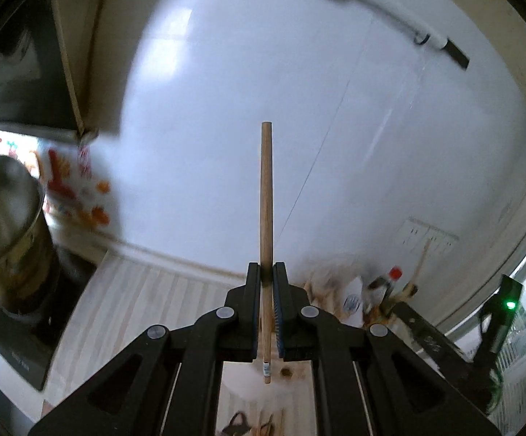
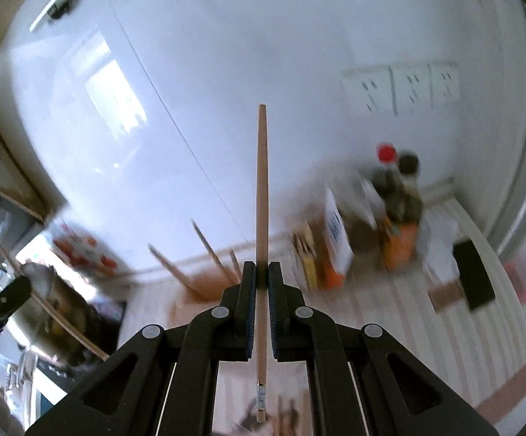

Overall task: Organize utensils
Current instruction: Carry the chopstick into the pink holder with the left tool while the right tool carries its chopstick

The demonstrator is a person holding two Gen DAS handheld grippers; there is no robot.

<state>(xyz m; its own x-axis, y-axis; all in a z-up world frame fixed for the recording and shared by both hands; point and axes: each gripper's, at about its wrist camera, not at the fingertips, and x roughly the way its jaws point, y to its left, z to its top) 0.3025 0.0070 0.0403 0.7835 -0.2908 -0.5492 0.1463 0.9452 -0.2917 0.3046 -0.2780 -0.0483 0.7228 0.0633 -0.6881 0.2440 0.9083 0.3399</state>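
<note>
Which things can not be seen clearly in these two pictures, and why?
- Right wrist view: the boxes and the red-capped bottle are smeared by motion blur; labels are unreadable.
- Left wrist view: the pot is blurred and cut by the left edge.
- Both views: the left tongs and right tongs each cover the middle of the chopstick they hold.

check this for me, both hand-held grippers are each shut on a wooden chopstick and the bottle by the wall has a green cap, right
Not quite: the bottle has a red cap, as the right wrist view shows. The rest holds: the left hand-held gripper and the right hand-held gripper are each shut on a wooden chopstick.
</note>
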